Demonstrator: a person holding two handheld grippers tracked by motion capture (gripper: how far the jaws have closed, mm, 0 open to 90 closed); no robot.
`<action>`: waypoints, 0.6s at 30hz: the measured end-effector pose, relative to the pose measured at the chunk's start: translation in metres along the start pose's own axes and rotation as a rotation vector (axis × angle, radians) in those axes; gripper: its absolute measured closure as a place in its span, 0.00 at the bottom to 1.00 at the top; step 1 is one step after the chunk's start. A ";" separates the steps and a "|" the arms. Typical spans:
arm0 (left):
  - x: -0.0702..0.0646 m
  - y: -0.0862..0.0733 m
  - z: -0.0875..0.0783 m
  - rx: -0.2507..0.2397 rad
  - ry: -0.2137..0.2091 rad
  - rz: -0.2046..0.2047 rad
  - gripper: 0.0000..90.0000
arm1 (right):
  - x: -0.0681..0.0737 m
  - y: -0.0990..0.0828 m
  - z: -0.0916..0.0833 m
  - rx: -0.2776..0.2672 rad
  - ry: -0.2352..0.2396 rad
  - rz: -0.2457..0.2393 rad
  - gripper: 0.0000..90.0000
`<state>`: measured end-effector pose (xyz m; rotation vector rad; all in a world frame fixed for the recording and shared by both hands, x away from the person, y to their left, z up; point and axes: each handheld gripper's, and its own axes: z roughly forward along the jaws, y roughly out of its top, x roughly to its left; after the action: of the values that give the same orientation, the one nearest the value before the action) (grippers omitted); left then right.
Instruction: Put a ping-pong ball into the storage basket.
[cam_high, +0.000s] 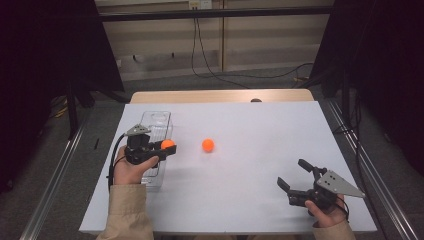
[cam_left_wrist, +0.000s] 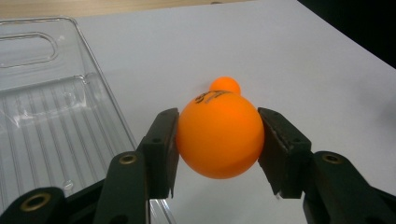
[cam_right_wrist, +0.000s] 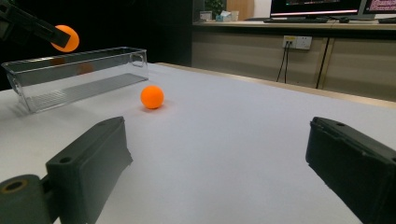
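Note:
My left gripper (cam_high: 168, 148) is shut on an orange ball (cam_left_wrist: 219, 135), its two black pads pressing the ball's sides. It holds the ball above the right edge of a clear plastic bin (cam_high: 156, 131) at the table's left. The held ball (cam_right_wrist: 65, 38) hangs higher than the bin (cam_right_wrist: 79, 74) in the right gripper view. A second orange ball (cam_high: 208, 145) lies loose on the white table a short way right of the bin, also seen as the small ball (cam_left_wrist: 225, 85) behind the held one. My right gripper (cam_high: 295, 174) rests open near the front right, nothing between its jaws.
The white table sheet (cam_high: 250, 120) runs from the bin to the right edge, with a wooden strip (cam_high: 220, 96) at the back. Cables trail on the floor beyond. Dark curtains stand at both sides.

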<state>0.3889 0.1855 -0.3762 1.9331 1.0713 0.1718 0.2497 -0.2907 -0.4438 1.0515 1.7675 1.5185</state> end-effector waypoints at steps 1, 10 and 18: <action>0.000 0.000 0.000 0.003 0.000 0.001 0.57 | 0.000 0.000 0.000 0.000 0.000 0.000 0.06; 0.003 -0.001 -0.002 -0.002 0.006 -0.006 0.57 | 0.000 0.000 0.000 0.000 0.000 0.000 0.05; 0.004 -0.002 -0.003 -0.008 0.015 -0.011 0.57 | 0.000 0.000 0.000 0.000 0.000 0.000 0.06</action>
<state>0.3893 0.1909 -0.3770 1.9217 1.0898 0.1847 0.2497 -0.2907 -0.4438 1.0509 1.7681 1.5183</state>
